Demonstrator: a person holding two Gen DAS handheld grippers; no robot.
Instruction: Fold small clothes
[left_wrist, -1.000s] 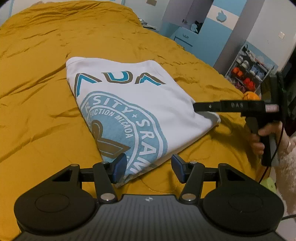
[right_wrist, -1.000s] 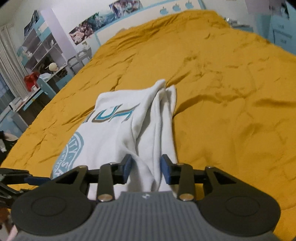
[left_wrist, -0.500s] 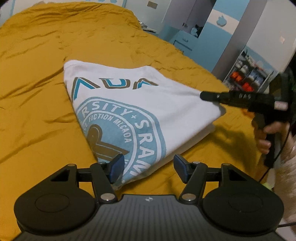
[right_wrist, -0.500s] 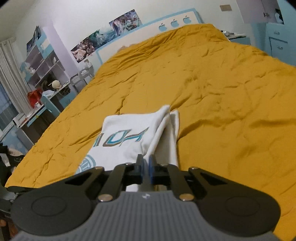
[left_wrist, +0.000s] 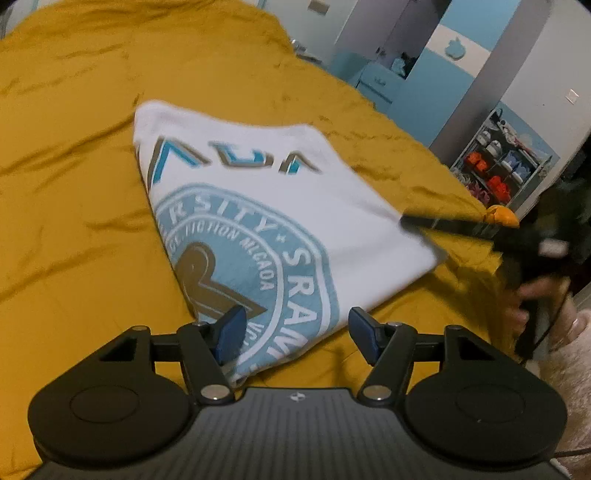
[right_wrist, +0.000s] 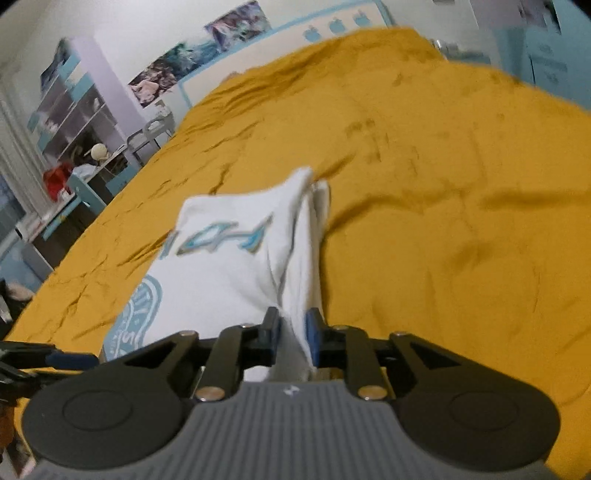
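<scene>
White folded T-shirt (left_wrist: 258, 229) on the mustard bedspread (left_wrist: 74, 221), one corner pinched.

We note the right gripper (right_wrist: 291, 334) has its fingers narrow, clamped on the shirt's near edge after easing slightly apart; a second ago they stood open around it. Our left gripper (left_wrist: 293, 332) has widened, fingers spread over the printed corner, not pressing. Bare bedspread surrounds the shirt; the bed edge lies close on the right.
</scene>
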